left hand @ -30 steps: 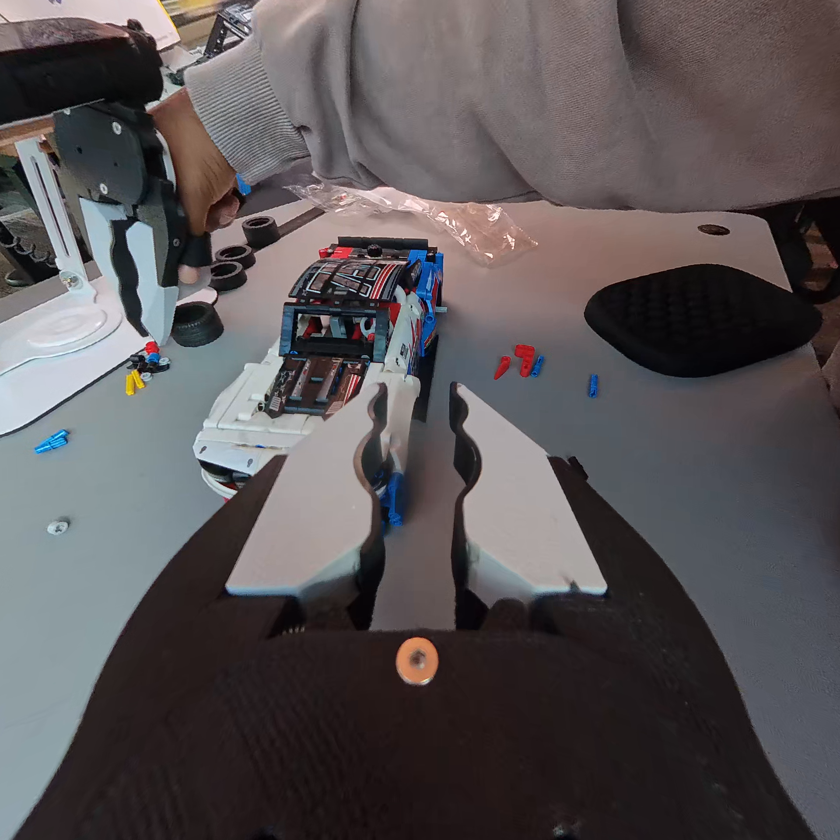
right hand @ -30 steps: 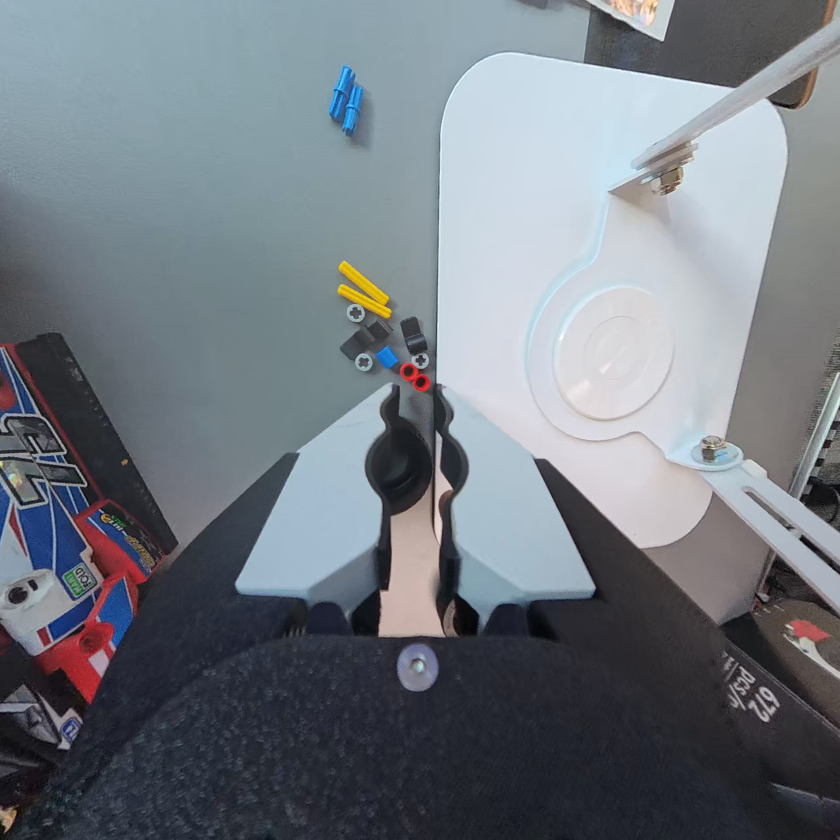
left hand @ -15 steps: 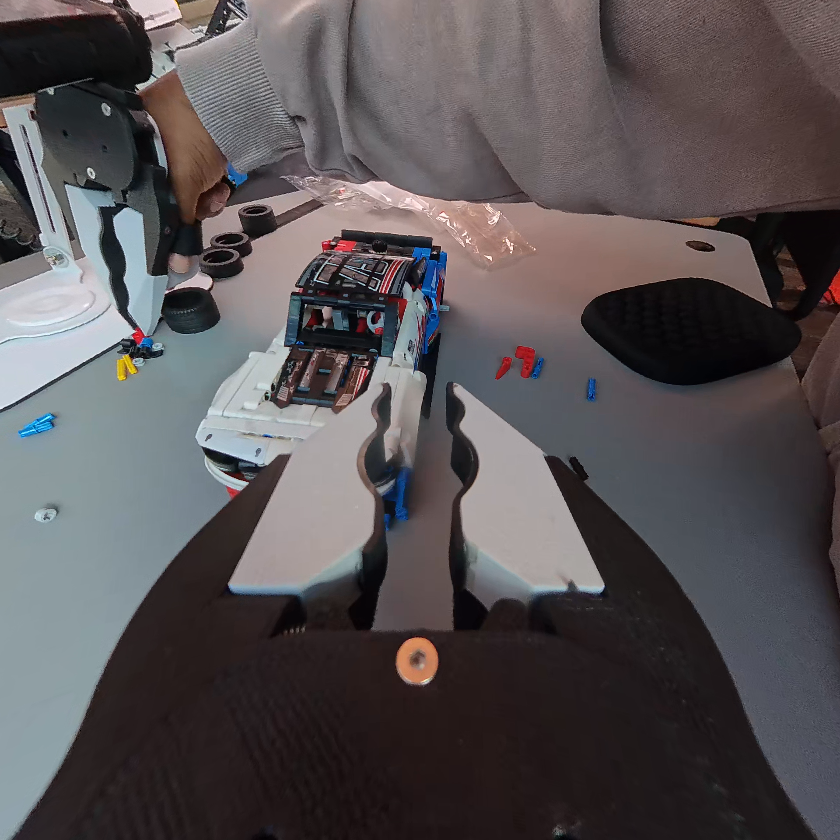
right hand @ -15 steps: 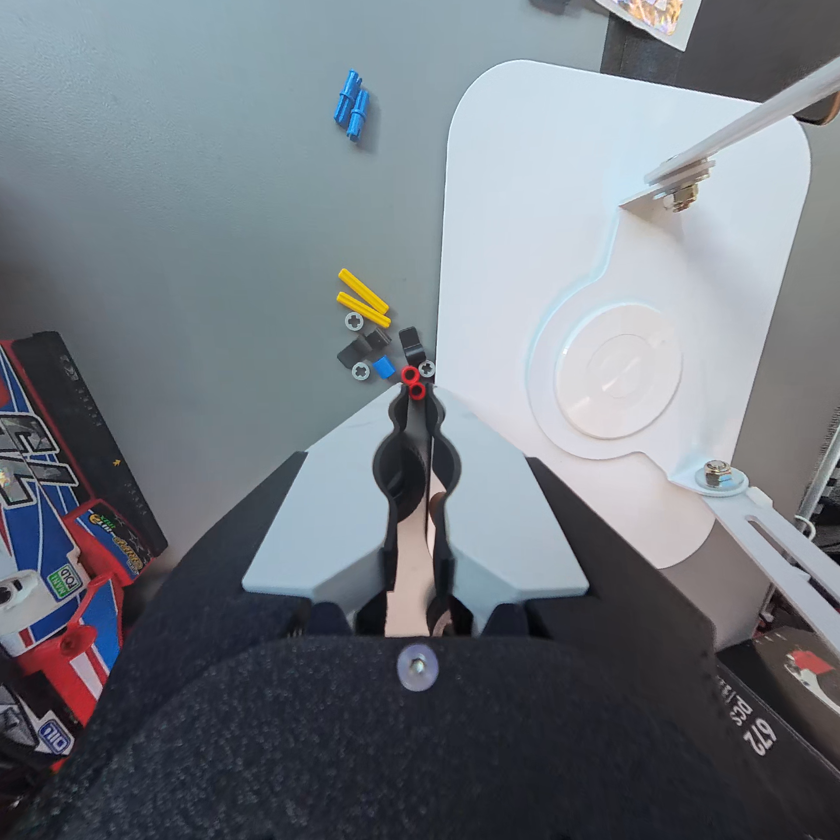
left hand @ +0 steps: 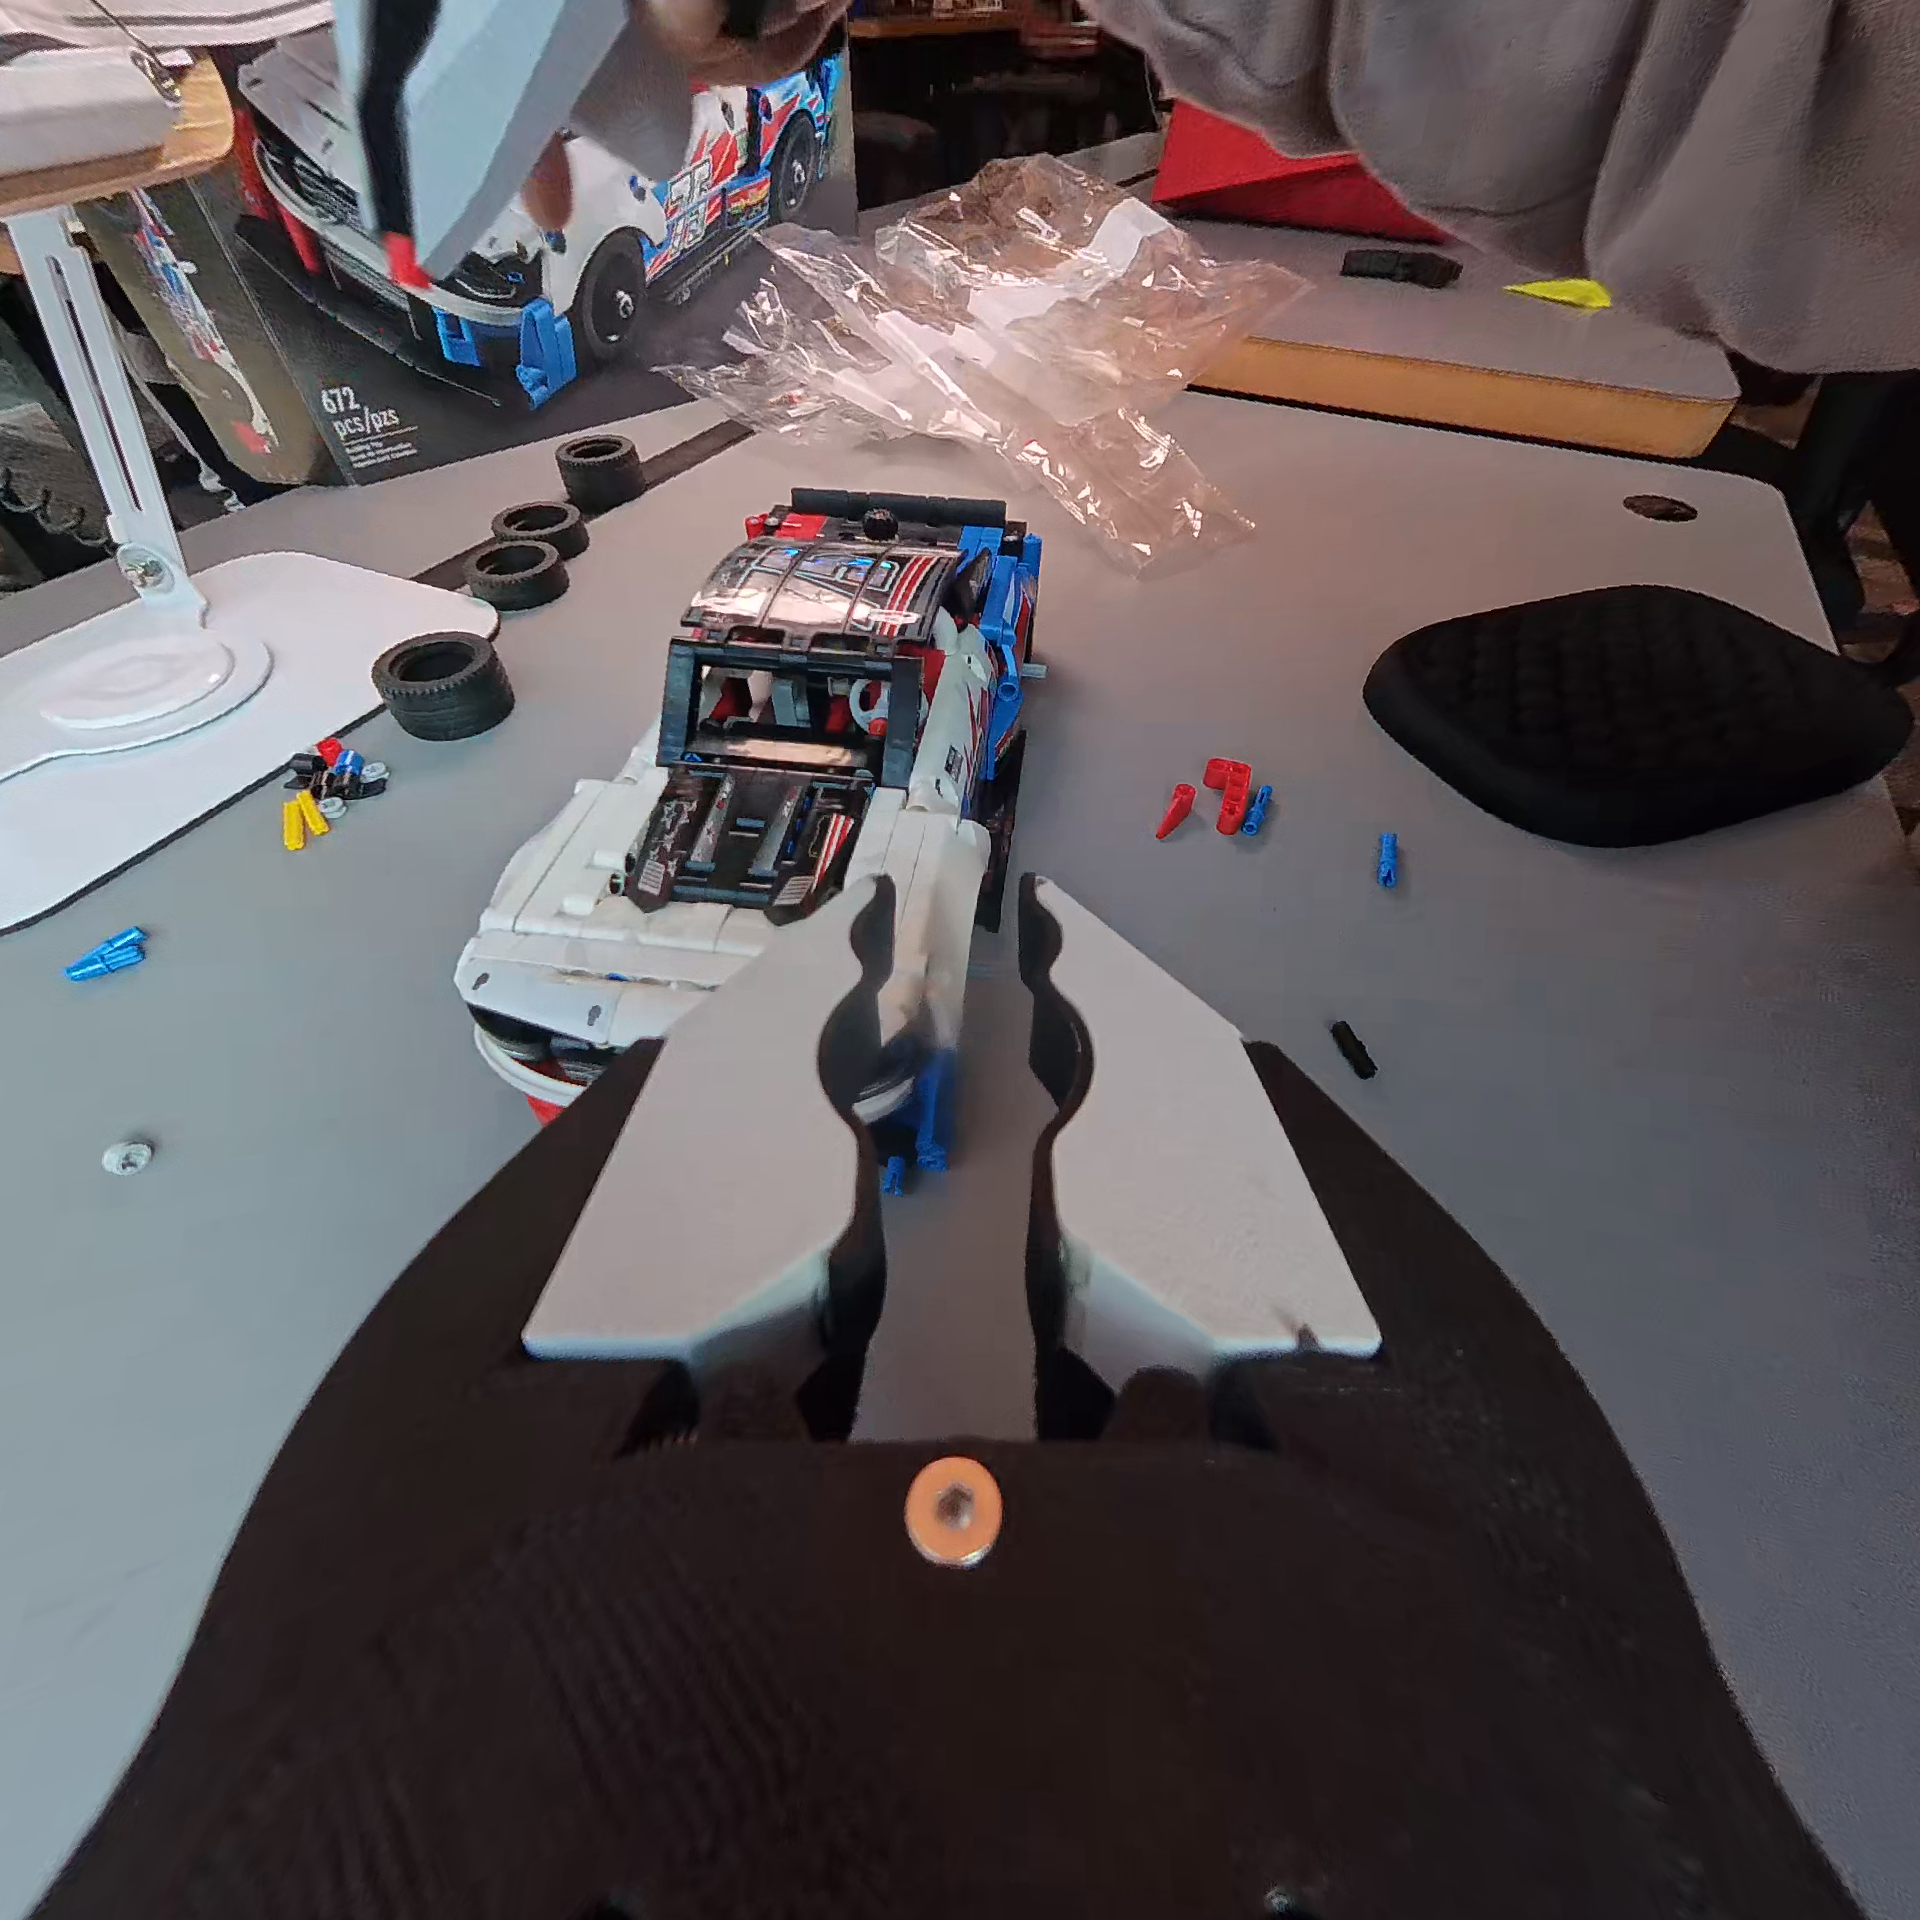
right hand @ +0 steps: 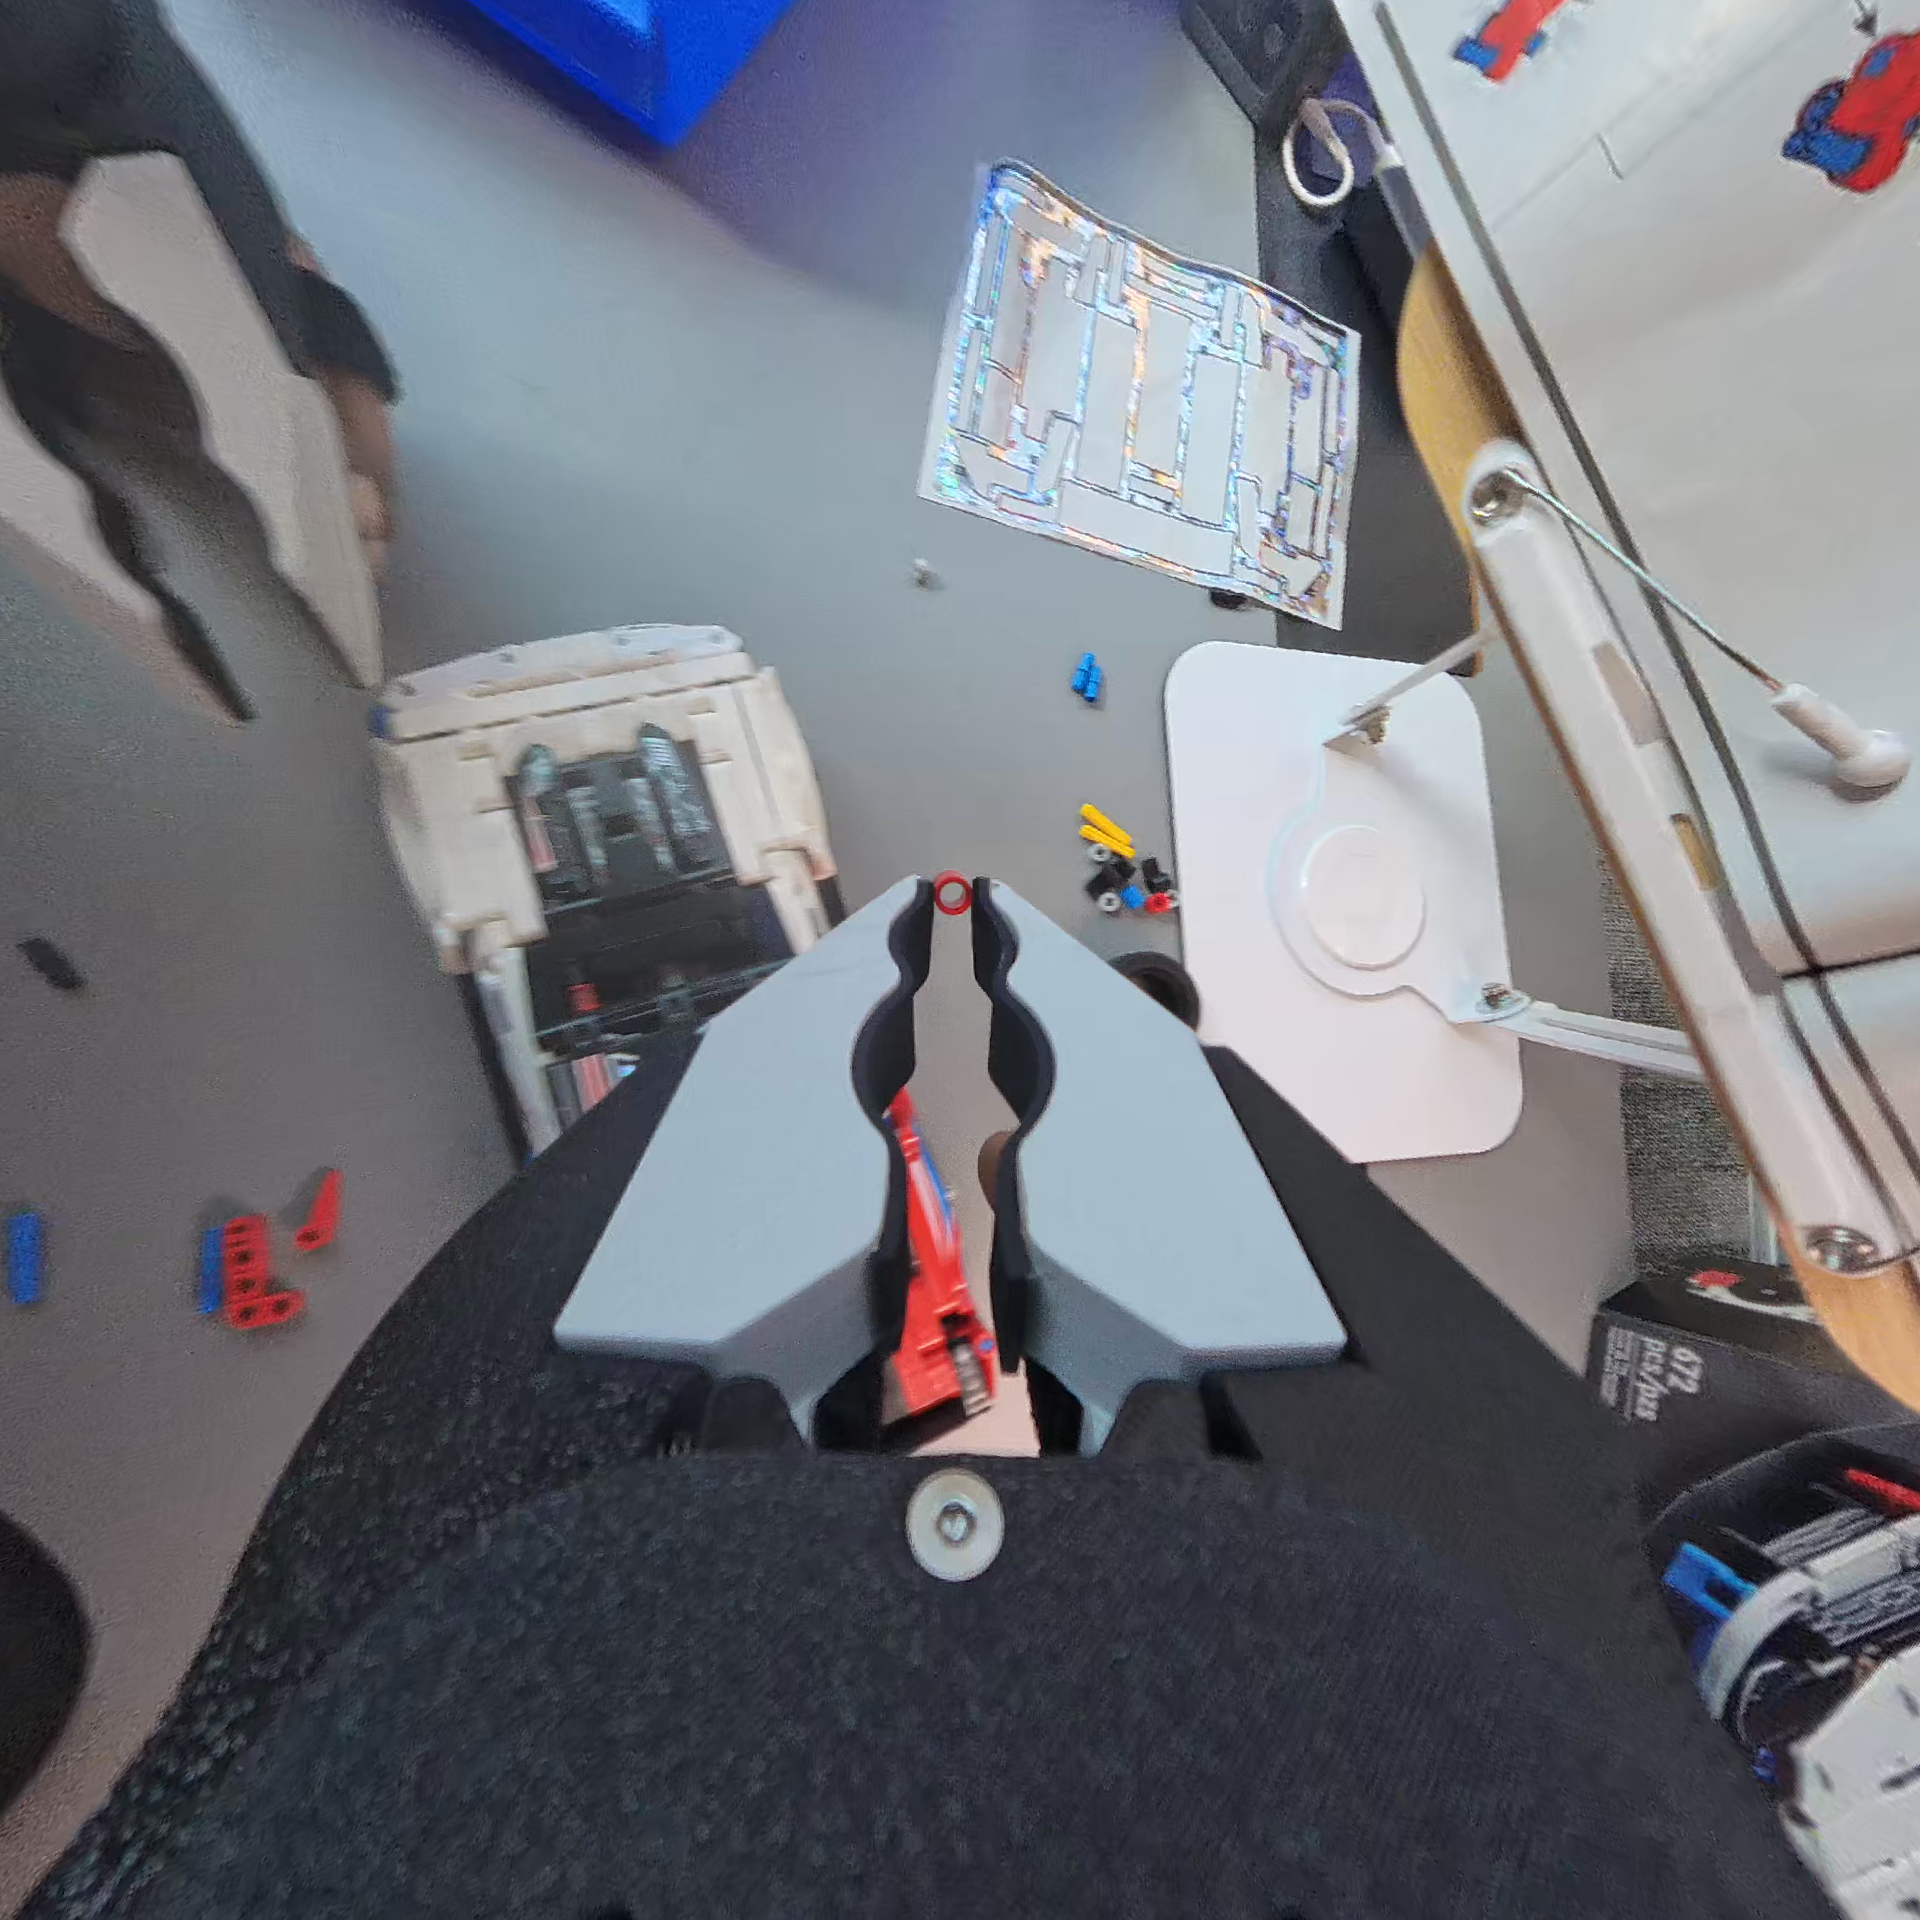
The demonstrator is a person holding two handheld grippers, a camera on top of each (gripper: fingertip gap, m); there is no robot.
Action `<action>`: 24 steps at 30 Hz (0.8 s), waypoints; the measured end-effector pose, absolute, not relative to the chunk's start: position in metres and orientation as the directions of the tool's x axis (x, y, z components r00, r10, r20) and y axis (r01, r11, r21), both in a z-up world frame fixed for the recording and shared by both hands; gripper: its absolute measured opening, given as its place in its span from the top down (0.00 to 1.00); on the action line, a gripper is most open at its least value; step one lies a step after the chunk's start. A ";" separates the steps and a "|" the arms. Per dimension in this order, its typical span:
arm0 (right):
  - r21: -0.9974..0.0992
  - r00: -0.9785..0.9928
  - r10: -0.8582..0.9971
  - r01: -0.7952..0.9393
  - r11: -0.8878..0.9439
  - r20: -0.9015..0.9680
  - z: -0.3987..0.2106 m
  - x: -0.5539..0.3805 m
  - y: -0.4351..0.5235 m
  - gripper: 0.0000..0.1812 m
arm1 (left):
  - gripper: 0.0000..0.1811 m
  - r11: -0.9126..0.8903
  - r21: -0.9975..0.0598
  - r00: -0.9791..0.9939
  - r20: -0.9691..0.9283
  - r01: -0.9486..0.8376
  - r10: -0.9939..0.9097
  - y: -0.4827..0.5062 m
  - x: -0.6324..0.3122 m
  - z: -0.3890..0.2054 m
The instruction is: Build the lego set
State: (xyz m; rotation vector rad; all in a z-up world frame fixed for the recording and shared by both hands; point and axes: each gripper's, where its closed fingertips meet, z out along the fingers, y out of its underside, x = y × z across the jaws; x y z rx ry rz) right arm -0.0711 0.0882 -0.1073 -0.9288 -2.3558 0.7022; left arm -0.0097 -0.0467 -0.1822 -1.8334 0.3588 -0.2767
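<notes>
While the left wrist view looks along the grey table (left hand: 1455, 1091) from low down, it shows on its left a white stand base (left hand: 208, 665), four loose black tyres (left hand: 445, 688) and a small heap of mixed pins (left hand: 330, 777) beside the base. At centre sits the lego car (left hand: 790, 790), white-nosed with a blue and red tail, resting on the table without wheels. The left claw (left hand: 954, 899) hangs just over the car's front right corner, its fingers parted and gripping nothing. Farther right lie a few red and blue pieces (left hand: 1226, 798), a black textured pad (left hand: 1631, 707) and crumpled clear bags (left hand: 997, 312); the set's box (left hand: 312, 395) stands at the back left. High in that view the right claw (left hand: 400, 265) appears from the side, a speck of red at its tip.

Only the right wrist view makes that speck clear: the right claw (right hand: 950, 894) is clenched on a small red ring piece (right hand: 950, 894), held in the air above the table between the car (right hand: 592, 790) and the pin heap (right hand: 1127, 883). It also shows, from above, a shiny sticker sheet (right hand: 1143, 405) that the other view misses.
</notes>
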 end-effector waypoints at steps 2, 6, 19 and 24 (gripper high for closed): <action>-0.636 -0.648 0.723 0.458 0.621 0.240 -0.105 -0.035 0.066 0.98 | 0.88 -0.263 -0.958 0.924 -0.004 -0.113 -0.383 -0.047 -0.008 -0.182; -0.608 -0.650 0.743 0.528 0.594 0.161 -0.134 0.035 0.033 0.98 | 0.88 -0.266 -0.954 0.926 -0.032 -0.141 -0.375 -0.047 -0.008 -0.185; -0.546 -0.593 0.804 0.662 0.514 0.038 -0.238 0.129 -0.014 0.97 | 0.90 -0.328 -0.911 0.920 -0.117 -0.249 -0.375 -0.046 -0.008 -0.209; -0.532 -0.609 0.791 0.652 0.541 0.058 -0.249 0.134 -0.017 0.97 | 0.90 -0.317 -0.888 0.865 -0.156 -0.334 -0.477 -0.054 0.010 -0.220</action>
